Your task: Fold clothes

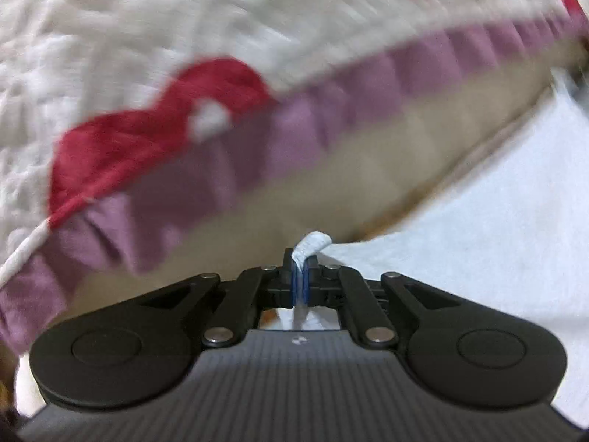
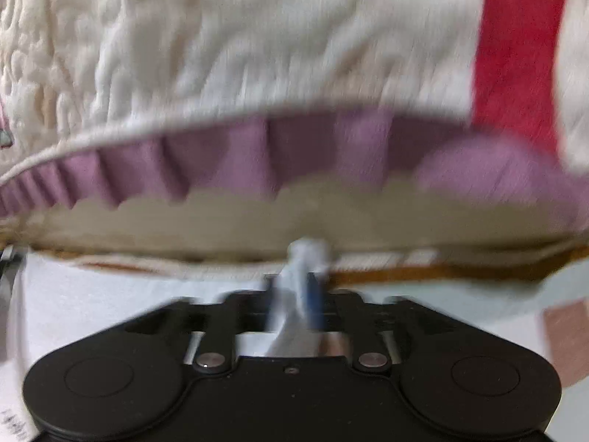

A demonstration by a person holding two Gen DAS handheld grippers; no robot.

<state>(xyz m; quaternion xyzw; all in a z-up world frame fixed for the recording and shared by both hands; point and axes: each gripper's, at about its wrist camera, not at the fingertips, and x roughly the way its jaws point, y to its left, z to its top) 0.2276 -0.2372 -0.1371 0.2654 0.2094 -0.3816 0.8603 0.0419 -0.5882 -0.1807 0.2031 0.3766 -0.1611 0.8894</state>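
Gripping: both tongs are clamped on the edge of one white garment (image 1: 478, 221), a small bunched tuft of cloth poking out past each set of tips.
Left tongs (image 1: 301, 276): jaws closed tight, pinching a folded-over bit of hem; garment spreads out to the right of it.
Right tongs (image 2: 298, 291): jaws closed on a thicker wad of the same white cloth; view is motion-blurred, so exact bite depth unclear.
Garment position: near side of both views, edge lifted in the tongs, rest sagging below and partly hidden by the tool bodies.
Background: quilted cream bedspread (image 1: 147, 29) with a purple ruffle (image 1: 331, 110) and red patches (image 1: 147, 140) on the far side; looks like a bed, tan strip under the ruffle.
Handling: light, thin, fully limp knit; judged to drape and swing, no stiffness to hold a crease alone.
Slip risk: small bites on a thin hem could pull out if the two tongs are tensioned apart too hard.
Grip advice: hold at corners or hem seams, where layers double up, and keep the edge taut but not stretched.
Fold stage: cannot tell from these views.
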